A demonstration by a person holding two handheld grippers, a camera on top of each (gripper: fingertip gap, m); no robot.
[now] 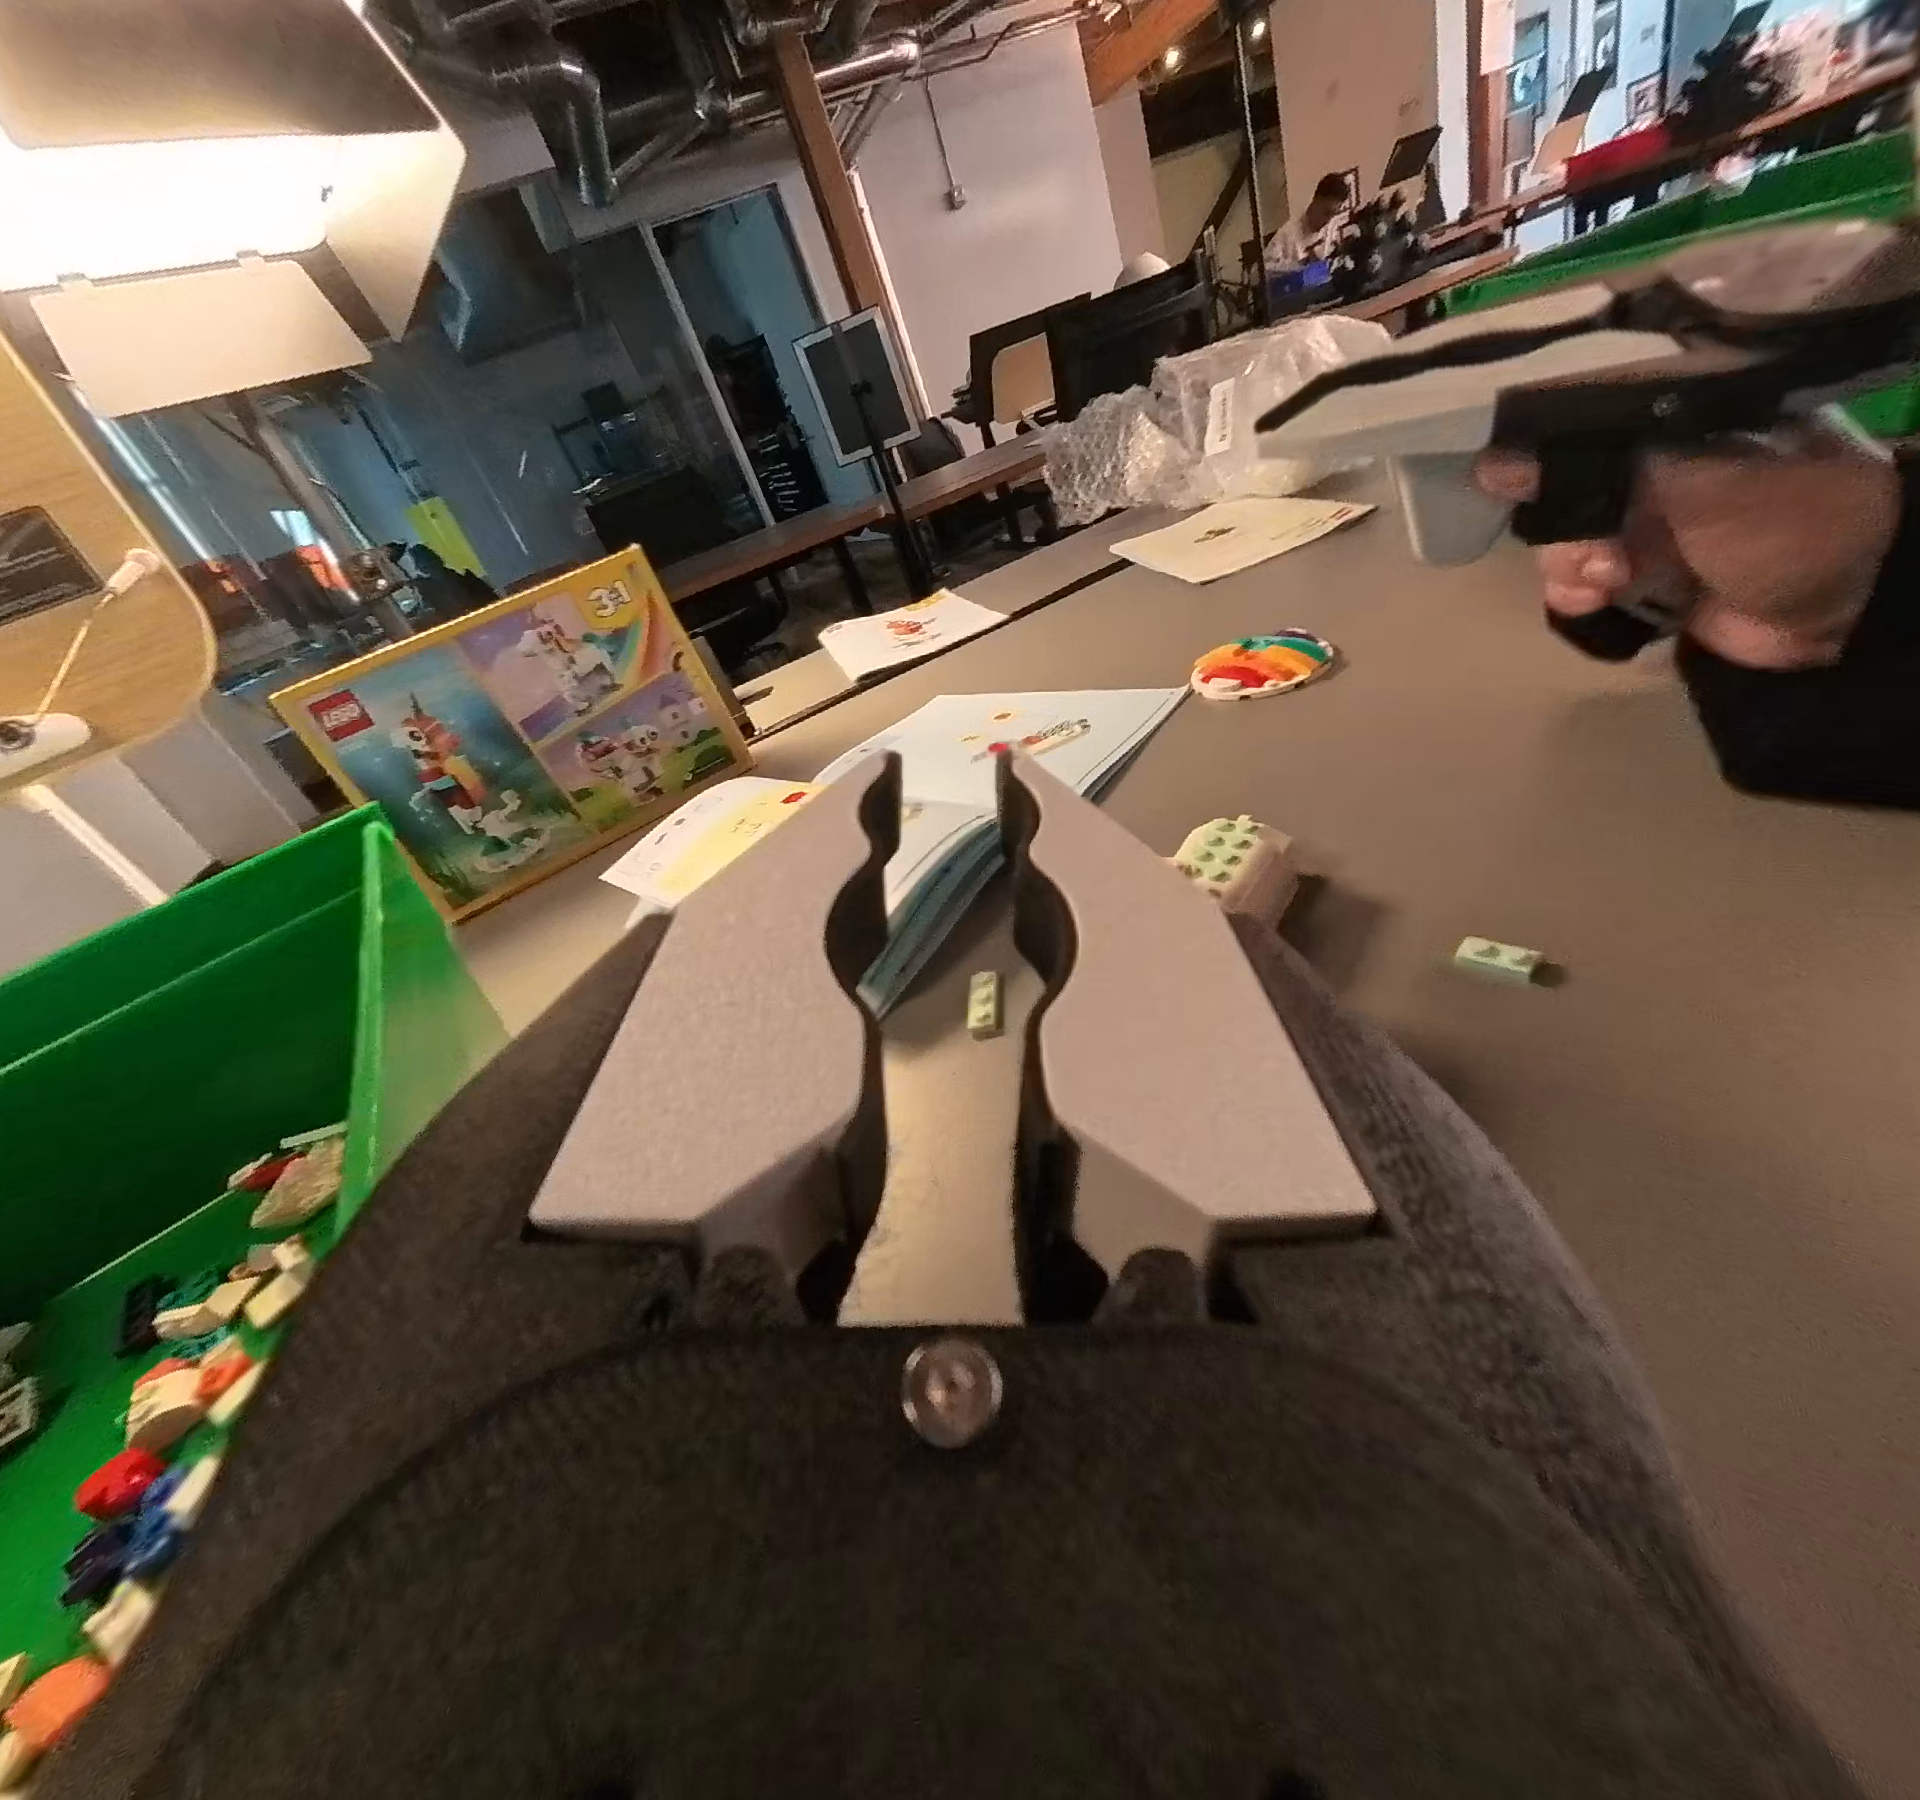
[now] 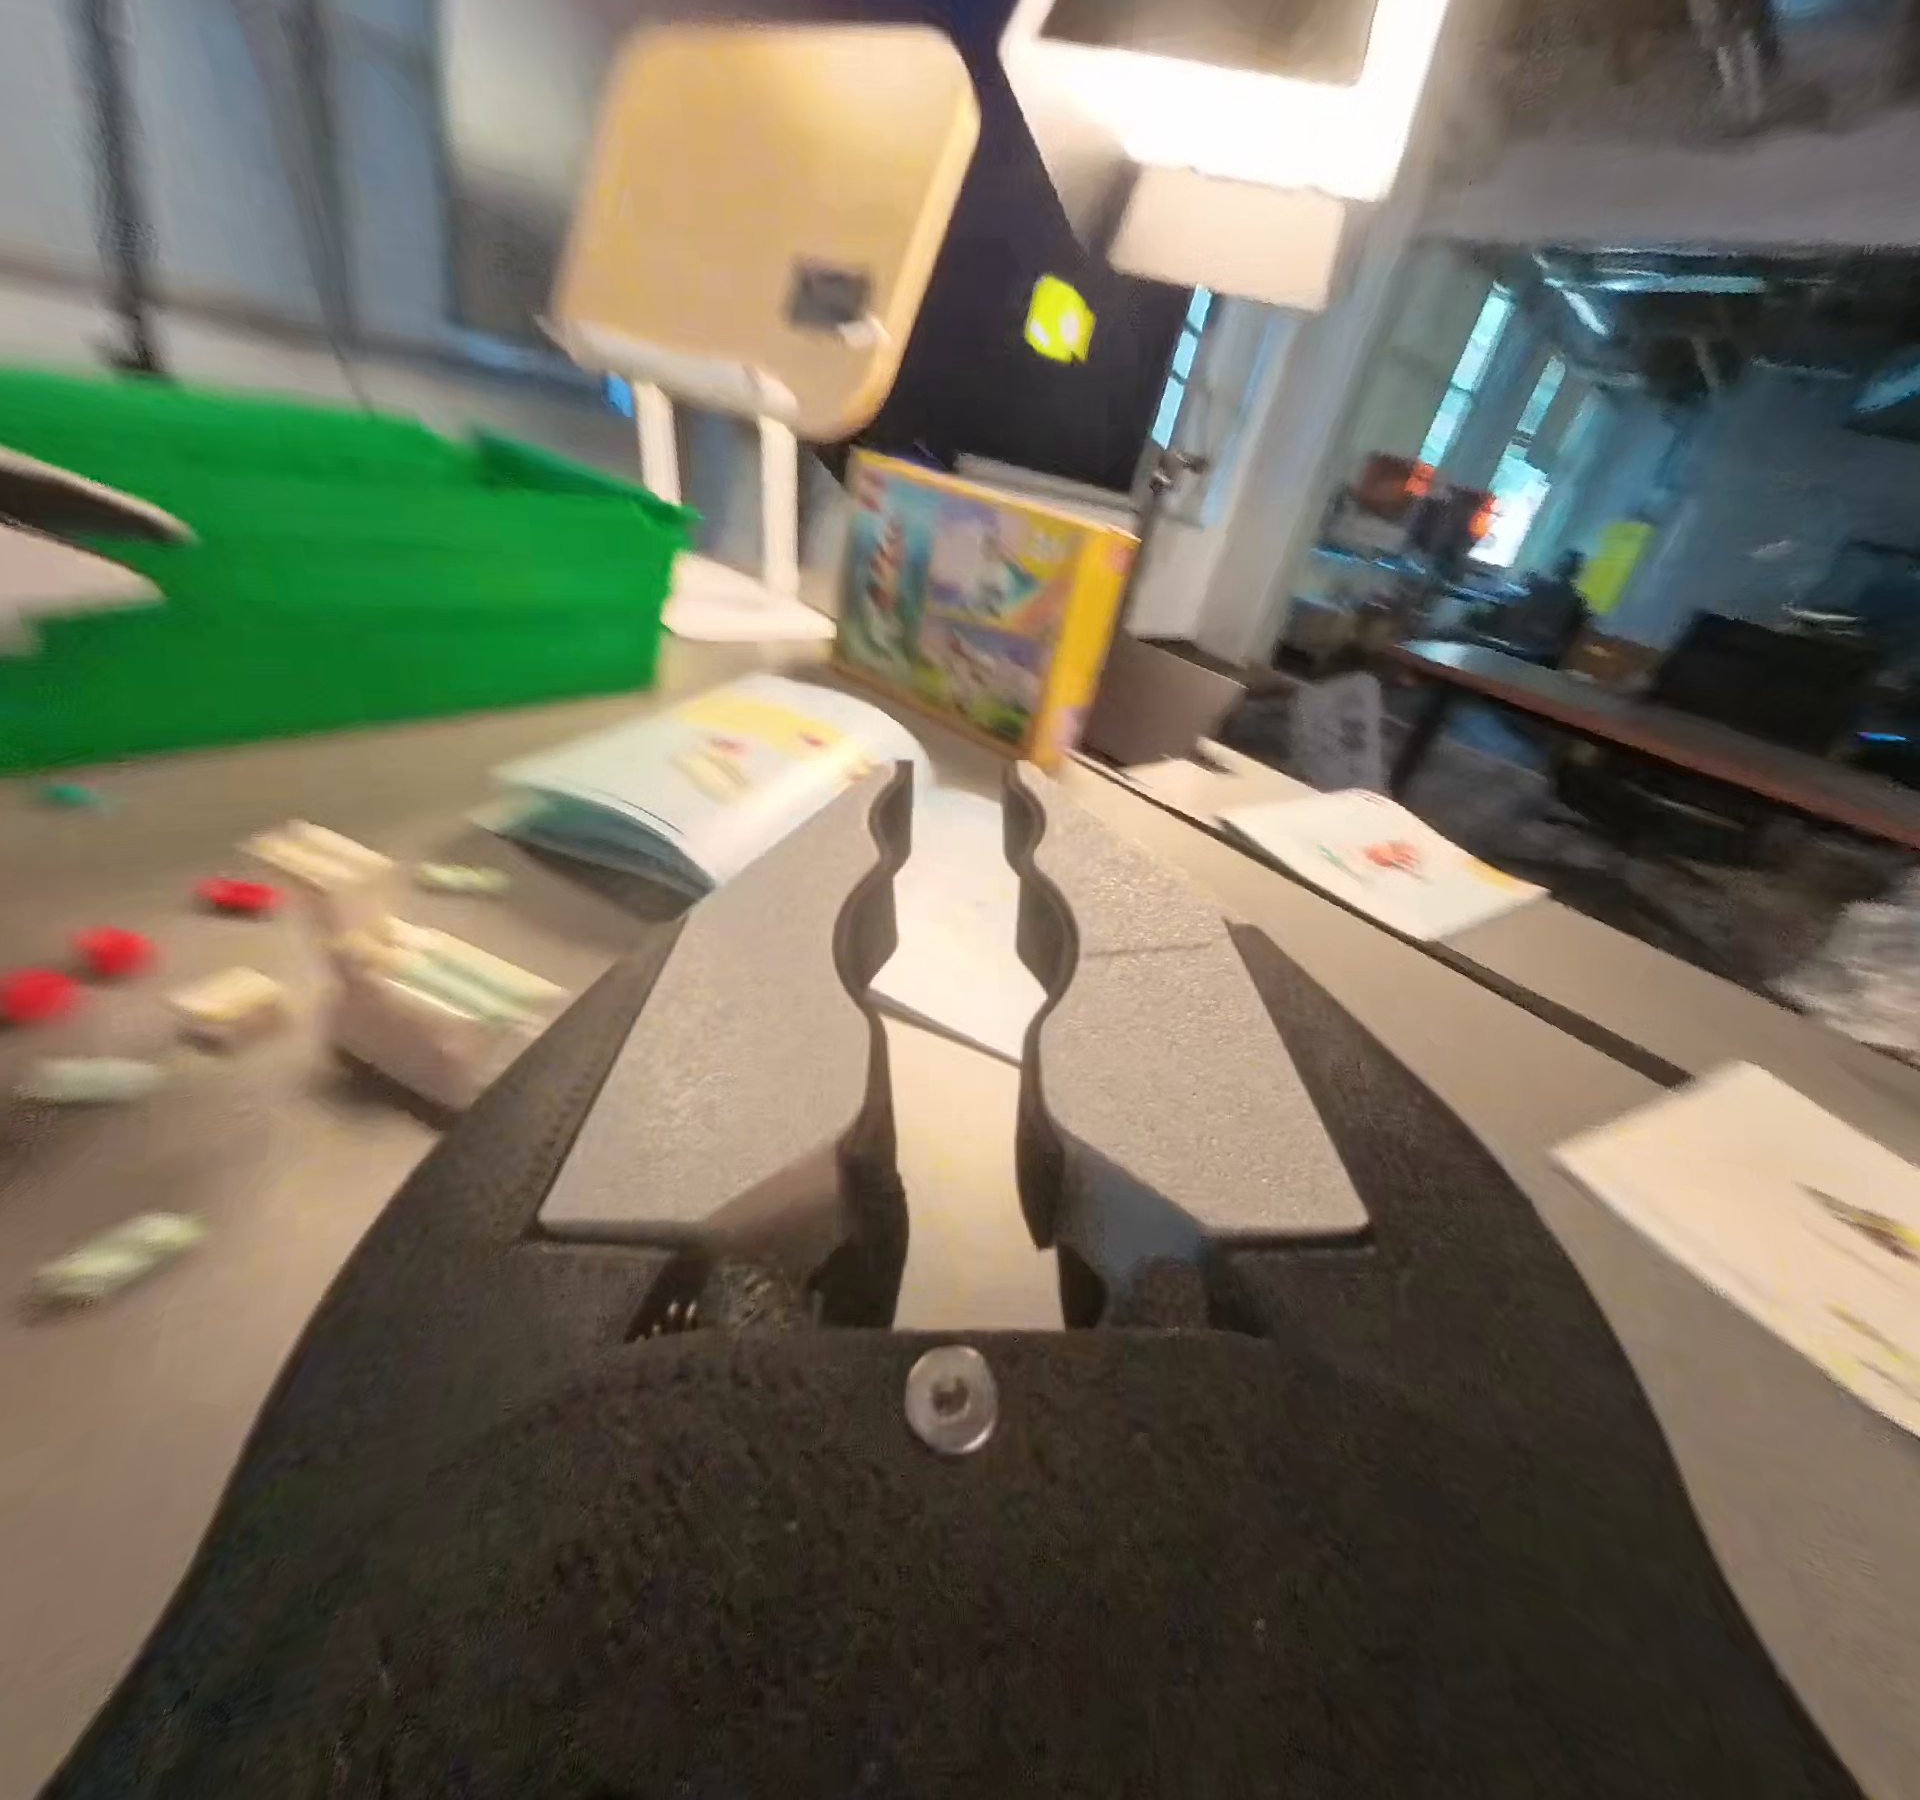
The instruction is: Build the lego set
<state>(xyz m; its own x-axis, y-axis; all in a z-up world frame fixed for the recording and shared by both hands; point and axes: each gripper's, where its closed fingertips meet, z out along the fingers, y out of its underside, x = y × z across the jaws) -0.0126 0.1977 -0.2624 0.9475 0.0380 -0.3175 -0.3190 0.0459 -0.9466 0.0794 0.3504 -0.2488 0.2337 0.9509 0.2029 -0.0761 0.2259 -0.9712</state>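
Observation:
My left gripper (image 1: 948, 763) is open and empty, low over the grey table (image 1: 1558, 1231). A small pale green plate (image 1: 987, 1002) lies on the table between its fingers. A cream and pale green brick assembly (image 1: 1236, 862) sits just to the right, with another pale green plate (image 1: 1501, 961) farther right. My right gripper (image 2: 958, 774) is open and empty, above the open instruction booklet (image 2: 707, 774). It also shows in the left wrist view (image 1: 1273, 425), raised at the upper right. The right wrist view is blurred; the assembly (image 2: 436, 1002) and red pieces (image 2: 114, 950) lie at its left.
A green bin (image 1: 187, 1023) with several loose bricks stands at the left. The yellow set box (image 1: 520, 722) stands behind the open booklet (image 1: 1039, 742). A round rainbow piece (image 1: 1262, 664), more booklets (image 2: 1382, 862) and bubble wrap (image 1: 1195, 441) lie farther back. There is about 20 cm between the tips of the two grippers.

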